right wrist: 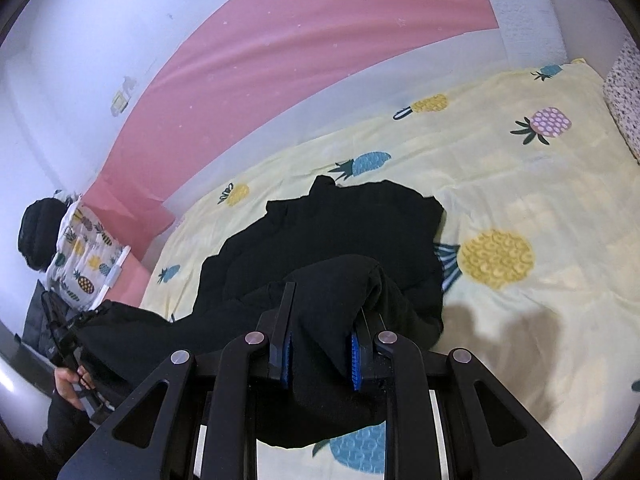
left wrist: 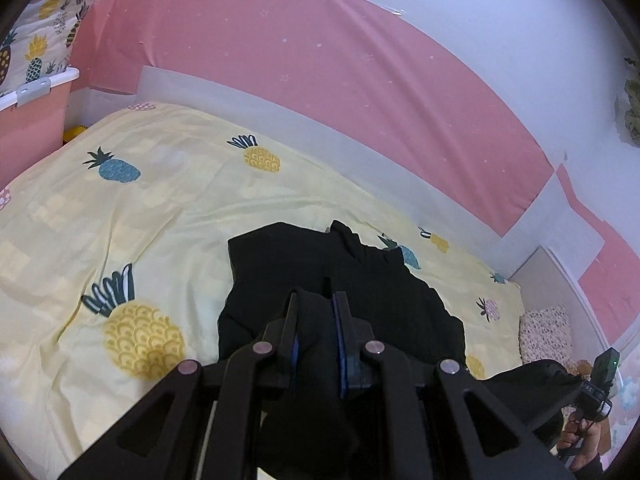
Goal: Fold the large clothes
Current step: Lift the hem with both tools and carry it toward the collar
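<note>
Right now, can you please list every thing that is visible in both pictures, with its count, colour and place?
garment: one, black, on the bed, near edge lifted by both grippers
bedsheet: one, pale yellow with pineapple print, covers the bed
wall panel: one, pink with small stars, along the white wall behind the bed
storage box: one, pink with white rim, at one end of the bed
pineapple-print fabric: one, white, on top of the storage box
speckled cushion: one, at the other end of the bed
left hand-held gripper: black, blue pads, shut on garment
right hand-held gripper: black, blue pads, shut on garment
</note>
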Motion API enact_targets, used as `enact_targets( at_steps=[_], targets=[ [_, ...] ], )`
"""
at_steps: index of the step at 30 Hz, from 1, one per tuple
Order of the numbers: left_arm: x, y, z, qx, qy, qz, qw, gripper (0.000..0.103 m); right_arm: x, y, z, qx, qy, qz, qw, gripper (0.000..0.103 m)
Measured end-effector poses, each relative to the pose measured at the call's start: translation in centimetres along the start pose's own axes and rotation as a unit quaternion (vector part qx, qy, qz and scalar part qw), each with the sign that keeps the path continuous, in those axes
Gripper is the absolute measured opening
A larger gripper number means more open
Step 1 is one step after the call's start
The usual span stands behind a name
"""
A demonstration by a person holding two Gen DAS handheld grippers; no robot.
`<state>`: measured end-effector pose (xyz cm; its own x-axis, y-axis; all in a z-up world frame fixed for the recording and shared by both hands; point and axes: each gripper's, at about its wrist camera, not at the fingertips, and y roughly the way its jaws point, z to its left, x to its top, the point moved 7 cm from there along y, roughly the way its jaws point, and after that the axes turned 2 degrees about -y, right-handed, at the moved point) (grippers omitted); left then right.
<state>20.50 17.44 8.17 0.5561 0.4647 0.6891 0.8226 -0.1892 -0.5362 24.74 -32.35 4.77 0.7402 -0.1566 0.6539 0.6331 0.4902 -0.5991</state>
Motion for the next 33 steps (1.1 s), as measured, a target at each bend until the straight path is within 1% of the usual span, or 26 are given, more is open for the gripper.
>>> enact_targets(
  at_steps=[7, 13, 17, 29, 33],
  targets=[
    [2.6, 3.5, -0.5, 0.014, 0.012, 0.009, 0.9998, 0.015, 3.0, 2.6, -0.2, -0.006, -0.001, 0.006, 1.0, 0.021],
    [5.0, 7.8, -0.9, 0.033, 0.017, 0.021, 0.9991, 0.015, 5.9, 6.1, -0.6, -0.015, 0.01, 0.013, 1.0, 0.022],
    [5.9, 10.5, -0.8, 0.042, 0.022, 0.031, 0.9984, 0.015, 7.4, 8.5, -1.2, -0.021, 0.017, 0.019, 0.999, 0.022],
    [7.7, 18.7, 0.1, 0.068, 0.028, 0.062, 0.9953, 0.015, 10.1, 15.9, -3.5, -0.046, 0.045, 0.043, 0.997, 0.022],
    [8.0, 21.7, 0.9, 0.086, 0.032, 0.071, 0.9933, 0.015, 10.2, 19.2, -4.9, -0.058, 0.06, 0.064, 0.994, 0.022]
  ],
)
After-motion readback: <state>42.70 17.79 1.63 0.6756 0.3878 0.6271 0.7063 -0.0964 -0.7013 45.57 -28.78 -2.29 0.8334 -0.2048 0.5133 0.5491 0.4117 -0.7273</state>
